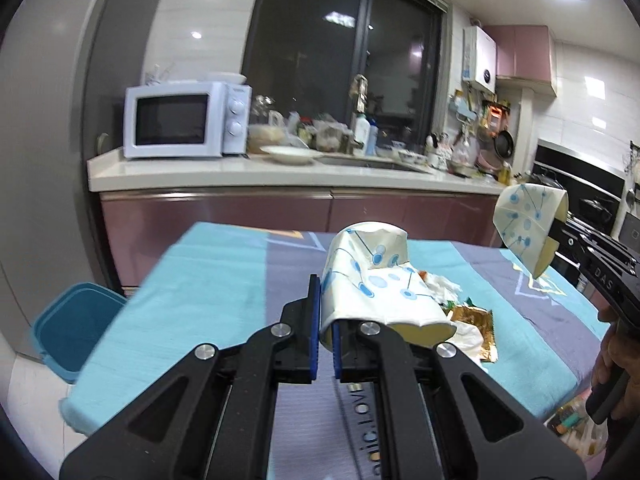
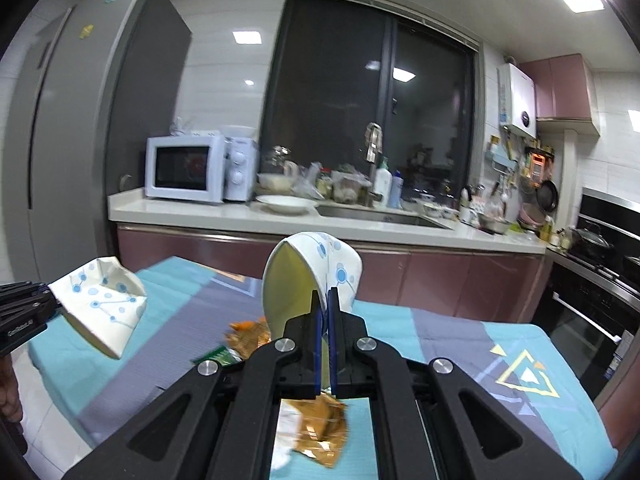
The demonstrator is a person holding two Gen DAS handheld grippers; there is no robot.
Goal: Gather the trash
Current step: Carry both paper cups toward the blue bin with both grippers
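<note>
Cups first: both grippers are holding crushed paper cups up above the table. Left gripper [image 1: 326,316] is clamped on the wall of a crumpled paper cup [image 1: 372,280] with blue dots; right gripper [image 2: 324,312] pinches the rim of a second flattened cup [image 2: 316,268]. More trash is on the blue tablecloth [image 1: 200,276]: a gold wrapper [image 1: 474,320] and white tissue [image 1: 444,286]. Only the left wrist view shows the teal bin [image 1: 76,324] on the floor left of the table, plus part of a hand [image 1: 618,364] on the other handle. Only the right wrist view shows the green wrapper [image 2: 218,356]. Readable text: "DAS" on the gripper, "LOVE" on the cloth.
</note>
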